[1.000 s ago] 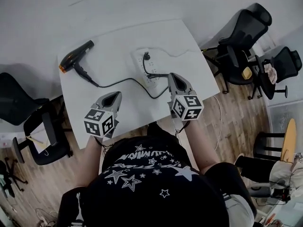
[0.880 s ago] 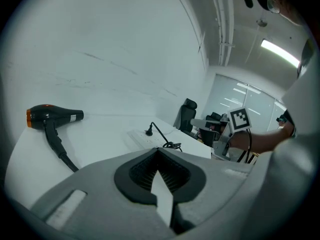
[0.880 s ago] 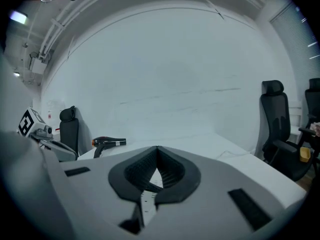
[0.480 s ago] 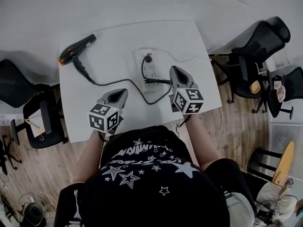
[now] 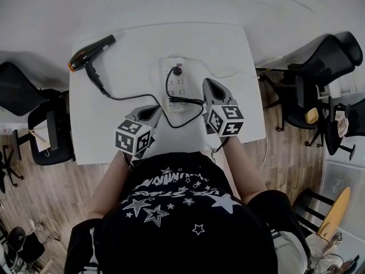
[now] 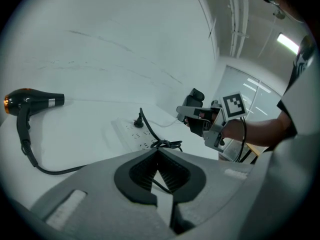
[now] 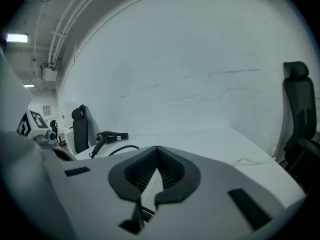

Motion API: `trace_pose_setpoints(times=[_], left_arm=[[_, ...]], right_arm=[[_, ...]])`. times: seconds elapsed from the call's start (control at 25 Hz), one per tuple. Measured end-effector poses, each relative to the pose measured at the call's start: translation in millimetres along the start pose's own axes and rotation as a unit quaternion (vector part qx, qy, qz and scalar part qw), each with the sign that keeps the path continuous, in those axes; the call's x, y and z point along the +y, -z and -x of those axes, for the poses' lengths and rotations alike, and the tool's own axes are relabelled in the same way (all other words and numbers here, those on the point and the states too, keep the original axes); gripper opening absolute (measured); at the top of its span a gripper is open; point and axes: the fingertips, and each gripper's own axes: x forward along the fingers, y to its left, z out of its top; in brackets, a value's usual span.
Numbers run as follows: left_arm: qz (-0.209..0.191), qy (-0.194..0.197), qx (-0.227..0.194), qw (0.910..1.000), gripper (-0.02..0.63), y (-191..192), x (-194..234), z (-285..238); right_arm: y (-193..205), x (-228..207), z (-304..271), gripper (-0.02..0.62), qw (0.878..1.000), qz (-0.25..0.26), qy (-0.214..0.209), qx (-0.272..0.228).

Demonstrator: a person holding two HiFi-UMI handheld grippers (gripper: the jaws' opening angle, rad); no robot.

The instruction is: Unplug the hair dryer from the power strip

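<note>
A black hair dryer (image 5: 91, 51) lies at the far left of the white table (image 5: 114, 130). Its black cord (image 5: 134, 99) runs right to a white power strip (image 5: 177, 84), where the plug (image 5: 177, 70) sits in a far socket. My left gripper (image 5: 153, 112) is shut and empty, just left of the cord's loop by the strip's near end. My right gripper (image 5: 209, 83) is shut and empty beside the strip's right edge. In the left gripper view the strip (image 6: 131, 133), plug (image 6: 138, 121) and dryer (image 6: 30, 100) lie ahead. In the right gripper view the dryer (image 7: 111, 136) shows beyond the shut jaws.
Black office chairs stand left (image 5: 23, 96) and right (image 5: 325, 56) of the table on a wooden floor. A thin white cable (image 5: 228, 73) leads from the strip toward the table's right edge. A pale wall rises behind the table.
My left gripper has moved forward and to the right, closer to the cord loop and the strip. My right gripper has edged forward along the strip's right side. Both stay shut.
</note>
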Motion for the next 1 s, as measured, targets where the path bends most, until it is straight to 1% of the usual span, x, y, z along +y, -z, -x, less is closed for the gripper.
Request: trace_pose_setpoints(times=[0.4, 0.6, 0.8, 1.0], left_arm=[[0.012, -0.016, 0.027, 0.9994, 0.006, 11.2, -5.3, -46.4], [0.023, -0.032, 0.039, 0.9985, 0.006, 20.8, -2.2, -58.7], [0.016, -0.048, 0.061, 0.9969, 0.006, 27.3, 2.7, -67.4], [0.022, -0.058, 0.066, 0.9958, 0.006, 29.4, 9.1, -70.3]], right_arm=[[4.0, -14.2, -22.7, 0.009, 0.999, 0.005, -0.041, 0.023], [13.9, -16.3, -27.0, 0.009, 0.998, 0.003, -0.056, 0.034], [17.5, -20.4, -30.6, 0.009, 0.997, -0.002, -0.065, 0.039], [19.0, -20.4, -37.0, 0.009, 0.996, -0.005, -0.075, 0.043]])
